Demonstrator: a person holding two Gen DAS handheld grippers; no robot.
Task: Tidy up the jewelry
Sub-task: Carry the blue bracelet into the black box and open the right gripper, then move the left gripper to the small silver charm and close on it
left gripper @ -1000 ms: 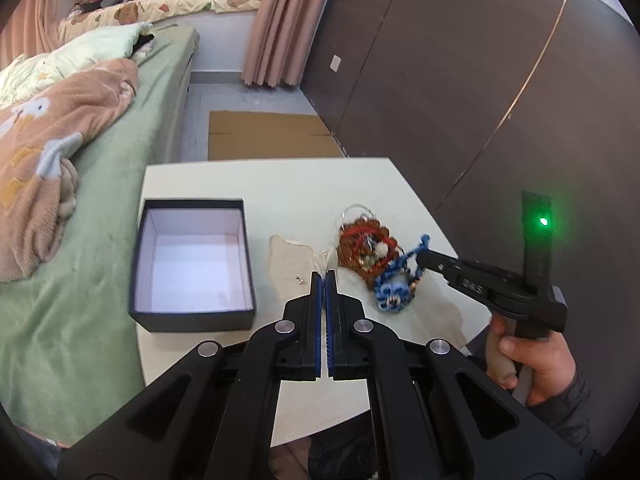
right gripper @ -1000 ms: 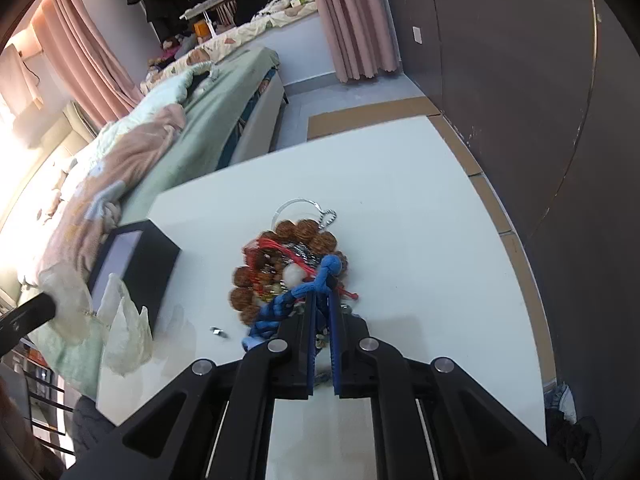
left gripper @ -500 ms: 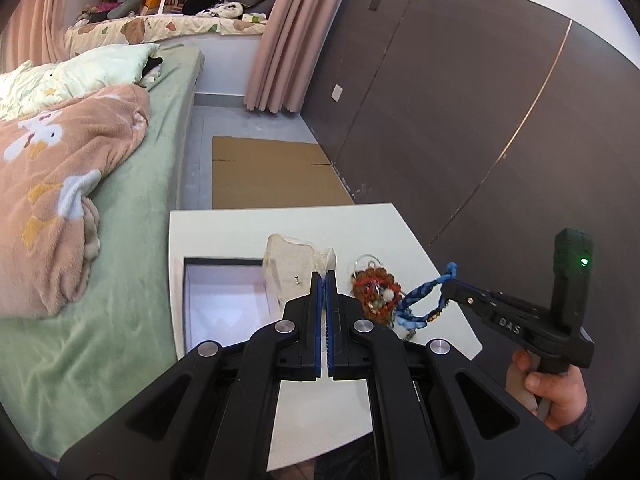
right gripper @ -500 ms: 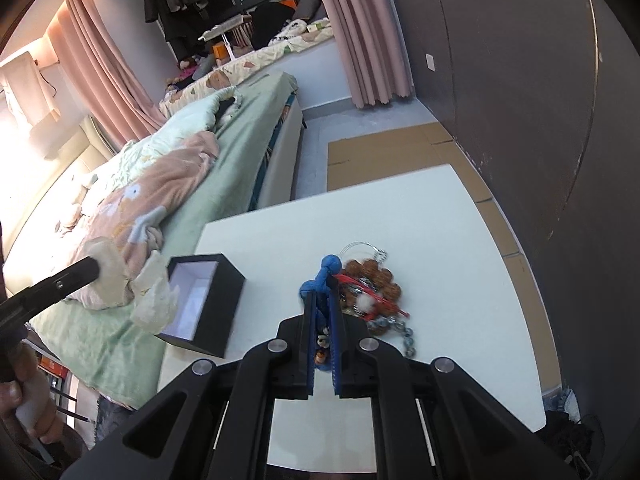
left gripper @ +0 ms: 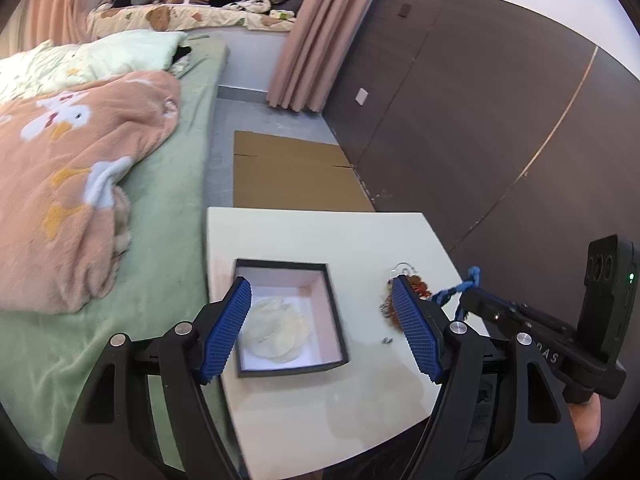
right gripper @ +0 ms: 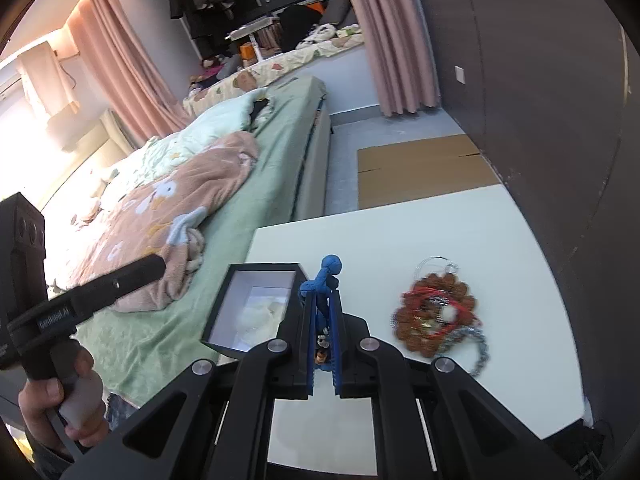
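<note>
Left gripper [left gripper: 322, 330]: jaws spread wide above the black box [left gripper: 334, 320], holding nothing.
Right gripper [right gripper: 323, 334]: clamped on the blue braided bracelet [right gripper: 325, 276].
Pouch [left gripper: 274, 334]: lay inside the box.
Bead pile [right gripper: 436, 316]: on the white table [right gripper: 500, 240], at 3 o'clock of the right gripper.
Room: bed [left gripper: 172, 184] at 9 o'clock.

Bead pile [right gripper: 436, 314] motion-blurred; blue bracelet [right gripper: 323, 280] mostly hidden between right hand-held gripper [right gripper: 323, 308] fingers.

The setting is a home bedroom. A bed [left gripper: 168, 208] with a green sheet carries a peach blanket [left gripper: 68, 168] and a pale pillow [left gripper: 120, 54]. Pink curtains [right gripper: 400, 36] hang to the floor. A white tabletop [left gripper: 320, 236] stands beside the bed, near a dark panelled wall [left gripper: 460, 120].
</note>
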